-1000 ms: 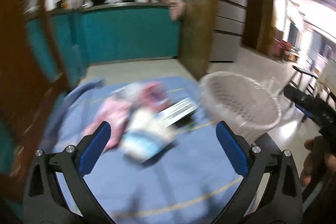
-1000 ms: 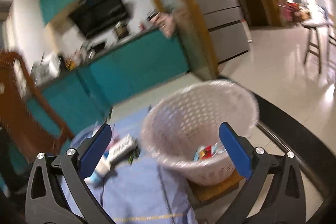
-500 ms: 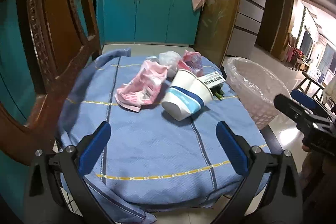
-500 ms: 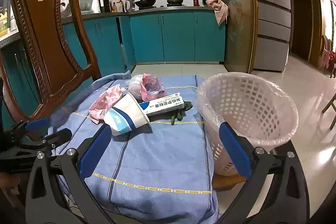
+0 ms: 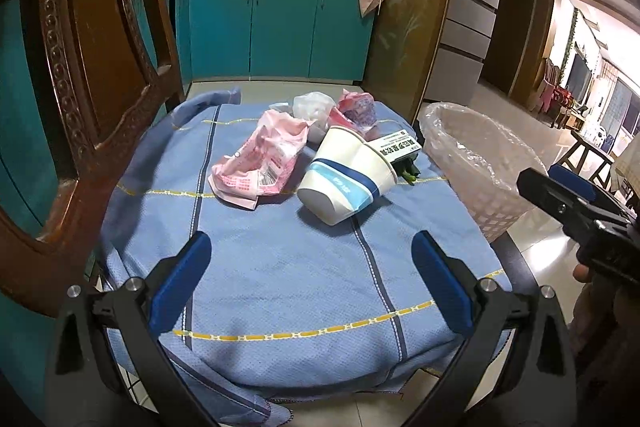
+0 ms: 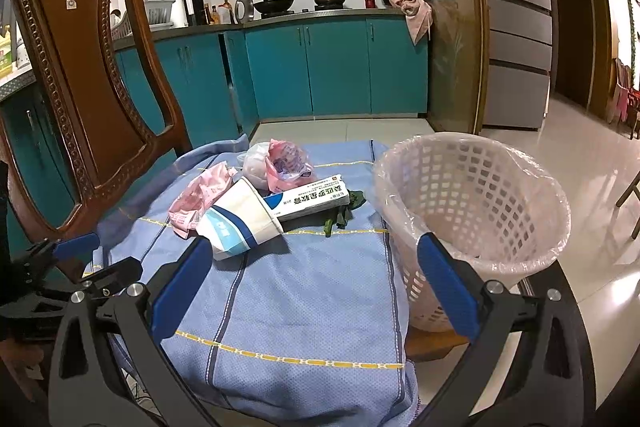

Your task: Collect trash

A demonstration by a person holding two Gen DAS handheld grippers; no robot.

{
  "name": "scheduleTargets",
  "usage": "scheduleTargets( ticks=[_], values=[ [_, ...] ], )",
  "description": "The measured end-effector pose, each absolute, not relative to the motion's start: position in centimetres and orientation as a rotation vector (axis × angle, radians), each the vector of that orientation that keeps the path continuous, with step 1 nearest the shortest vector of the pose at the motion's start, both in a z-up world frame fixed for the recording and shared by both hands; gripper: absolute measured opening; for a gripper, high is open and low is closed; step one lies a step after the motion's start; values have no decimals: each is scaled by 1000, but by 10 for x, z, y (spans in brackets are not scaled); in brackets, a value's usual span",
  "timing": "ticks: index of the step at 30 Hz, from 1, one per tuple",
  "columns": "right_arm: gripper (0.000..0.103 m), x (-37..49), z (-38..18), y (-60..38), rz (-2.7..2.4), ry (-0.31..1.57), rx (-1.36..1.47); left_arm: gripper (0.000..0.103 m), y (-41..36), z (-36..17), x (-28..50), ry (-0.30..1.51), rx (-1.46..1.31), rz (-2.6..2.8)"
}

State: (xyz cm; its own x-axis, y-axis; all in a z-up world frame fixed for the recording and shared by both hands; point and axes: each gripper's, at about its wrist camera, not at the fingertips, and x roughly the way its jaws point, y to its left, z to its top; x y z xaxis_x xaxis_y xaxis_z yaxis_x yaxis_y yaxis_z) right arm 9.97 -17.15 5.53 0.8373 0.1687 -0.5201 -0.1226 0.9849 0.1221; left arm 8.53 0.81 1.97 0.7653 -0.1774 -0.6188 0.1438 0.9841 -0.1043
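Note:
Trash lies in a heap on the blue cloth (image 5: 280, 267): a tipped white and blue paper cup (image 5: 344, 179) (image 6: 238, 223), a pink wrapper (image 5: 260, 159) (image 6: 200, 197), a white and blue carton (image 5: 396, 149) (image 6: 312, 197), a crumpled white bag (image 5: 314, 107), a pink bag (image 6: 286, 161) and green scraps (image 6: 340, 213). A white lined basket (image 5: 476, 155) (image 6: 472, 203) stands to the right of the cloth. My left gripper (image 5: 306, 281) is open and empty, near the cloth's front edge. My right gripper (image 6: 310, 277) is open and empty, in front of the cup and basket.
A carved wooden chair (image 5: 92, 67) (image 6: 84, 87) stands at the left of the cloth. Teal kitchen cabinets (image 5: 280, 27) lie behind. The right gripper shows at the right edge of the left wrist view (image 5: 576, 203); the left gripper shows at lower left of the right view (image 6: 76, 267).
Both views swung and steadied on the cloth and the trash heap. From half a second ago to now, hardly anything moved. Both grippers stayed open.

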Motion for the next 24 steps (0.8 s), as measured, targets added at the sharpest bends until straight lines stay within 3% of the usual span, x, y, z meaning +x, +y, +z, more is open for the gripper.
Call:
scheduleTargets(
  ticks=[24],
  values=[
    [100,97,57,-179,166,550,109,100,1,12,85,701,-31,-177]
  ],
)
